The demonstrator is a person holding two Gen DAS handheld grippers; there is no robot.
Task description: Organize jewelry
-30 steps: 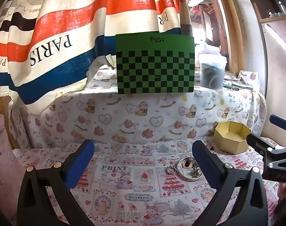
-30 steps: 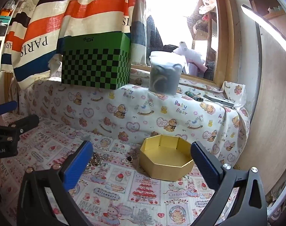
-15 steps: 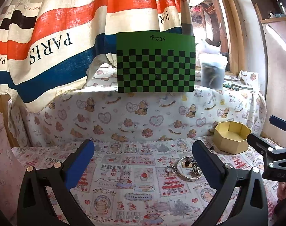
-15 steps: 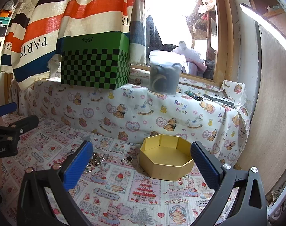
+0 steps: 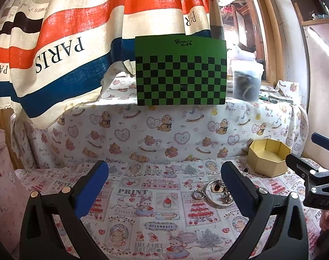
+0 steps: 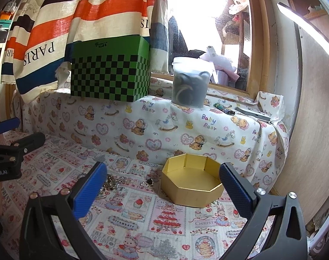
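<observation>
box: gold | tablecloth: pink-red cartoon print | crate: green-black checks | jewelry: silvery, perhaps

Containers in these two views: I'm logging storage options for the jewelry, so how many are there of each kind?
Gold octagonal box, open and empty, on the patterned cloth: 1
Green checkered box on the ledge: 1
Lidded translucent tub on the ledge, with dark contents: 1
Total: 3
The loose jewelry lies on the cloth, left of the gold box.
</observation>
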